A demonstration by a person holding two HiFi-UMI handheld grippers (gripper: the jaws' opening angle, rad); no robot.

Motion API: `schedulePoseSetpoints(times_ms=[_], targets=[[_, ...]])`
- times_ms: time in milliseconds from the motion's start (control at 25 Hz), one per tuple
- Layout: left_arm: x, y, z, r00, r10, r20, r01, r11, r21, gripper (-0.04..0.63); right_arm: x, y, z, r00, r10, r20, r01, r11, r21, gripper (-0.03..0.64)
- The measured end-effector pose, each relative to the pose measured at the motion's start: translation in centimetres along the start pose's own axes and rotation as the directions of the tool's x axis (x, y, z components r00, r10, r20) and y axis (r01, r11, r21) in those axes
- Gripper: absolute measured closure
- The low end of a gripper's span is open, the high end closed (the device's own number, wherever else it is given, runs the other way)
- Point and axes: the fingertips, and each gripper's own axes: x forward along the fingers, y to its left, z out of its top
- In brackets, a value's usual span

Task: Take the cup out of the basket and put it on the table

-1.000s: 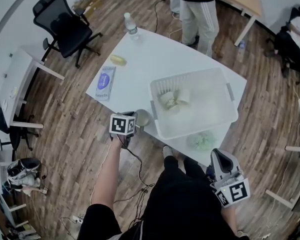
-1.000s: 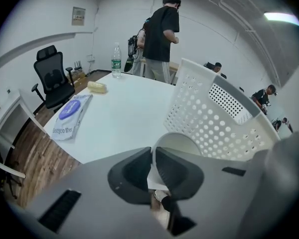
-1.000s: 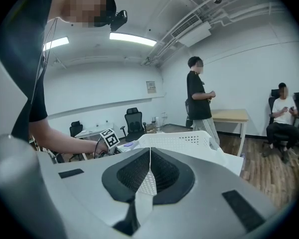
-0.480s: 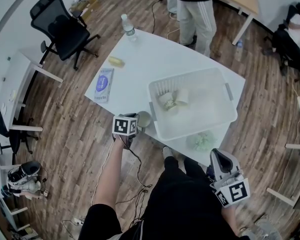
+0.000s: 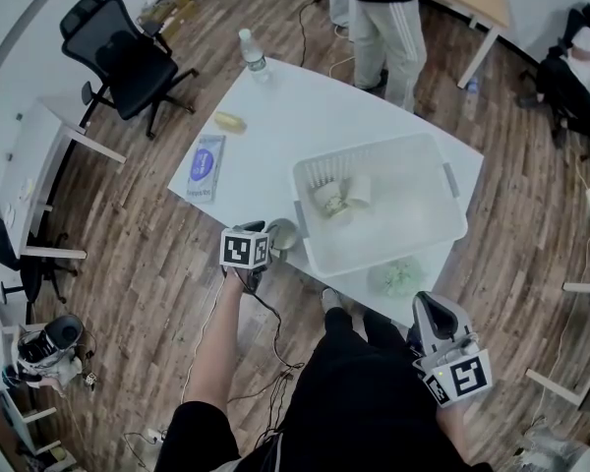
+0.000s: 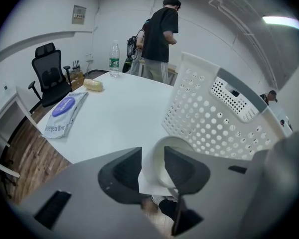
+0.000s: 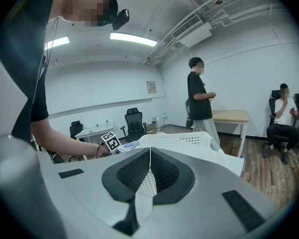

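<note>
White paper cup (image 6: 158, 159) at the bench (image 5: 305, 116) edge, beside the basket (image 5: 453, 181), sits between the just-opened jaws of the left tool (image 6: 153, 169); right tool (image 7: 148, 177) clenched, empty.

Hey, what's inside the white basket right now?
Two pale items lie together at the basket's left end, too small to identify. The rest looks bare; anything beneath those two is covered.

Table (image 5: 295, 116): white top, smooth, low sheen. Basket (image 6: 209, 118): white hard plastic, perforated walls, semi-matt. Cup (image 6: 150, 169), at the basket's 8 o'clock in the head view: thin white paper-like wall, matt. Floor (image 5: 157, 254): brown wood planks, satin. Pack (image 5: 206, 165), 9 o'clock of basket: plastic film, slight gloss. Bottle (image 5: 254, 55), 11 o'clock: clear plastic. Chair (image 5: 118, 52): black, matt; cloth or mesh unclear.
</note>
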Motion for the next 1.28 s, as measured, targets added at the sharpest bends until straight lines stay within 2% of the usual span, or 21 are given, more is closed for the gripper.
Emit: schedulePoseSetpoints(times_ms=[200, 320, 440, 640, 800, 1000, 1120, 1280], targets=[[-2.1, 0.0, 1.0, 0.997, 0.055, 0.055, -0.058, 0.997, 0.046, 0.453, 0.0, -0.3, 0.1, 1.0, -0.005, 0.005, 0.005, 1.0, 0.001, 0.592], [-4.7, -0.8, 2.3, 0.986, 0.066, 0.151, -0.071, 0.997, 0.024, 0.492, -0.1, -0.4, 0.1, 1.0, -0.005, 0.009, 0.005, 1.0, 0.0, 0.592], [-7.6, -2.4, 4.0, 0.963, 0.07, 0.258, -0.082, 0.996, 0.035, 0.527, -0.2, -0.5, 0.3, 1.0, 0.002, 0.014, -0.002, 1.0, -0.002, 0.592], [-12.6, -6.6, 7.3, 0.901, 0.047, 0.432, -0.081, 0.995, 0.061, 0.565, -0.3, -0.6, 0.6, 0.999, 0.027, 0.024, -0.027, 1.0, -0.01, 0.592], [-15.5, -10.6, 9.0, 0.856, 0.016, 0.517, -0.08, 0.992, 0.101, 0.586, -0.1, -0.7, 0.8, 0.998, 0.057, 0.034, -0.057, 0.998, -0.02, 0.592], [-18.1, -17.2, 10.3, 0.801, -0.106, 0.59, -0.005, 0.983, 0.184, 0.586, -0.2, -1.1, 1.3, 0.995, 0.085, 0.045, -0.083, 0.996, -0.034, 0.592], [-19.2, -21.4, 10.7, 0.759, -0.185, 0.625, 0.063, 0.975, 0.212, 0.586, -0.5, -1.5, 1.6, 0.994, 0.097, 0.056, -0.095, 0.995, -0.033, 0.592], [-19.6, -27.5, 10.6, 0.701, -0.296, 0.649, 0.147, 0.95, 0.275, 0.586, -0.5, -2.2, 1.6, 0.991, 0.119, 0.068, -0.116, 0.992, -0.038, 0.592]])
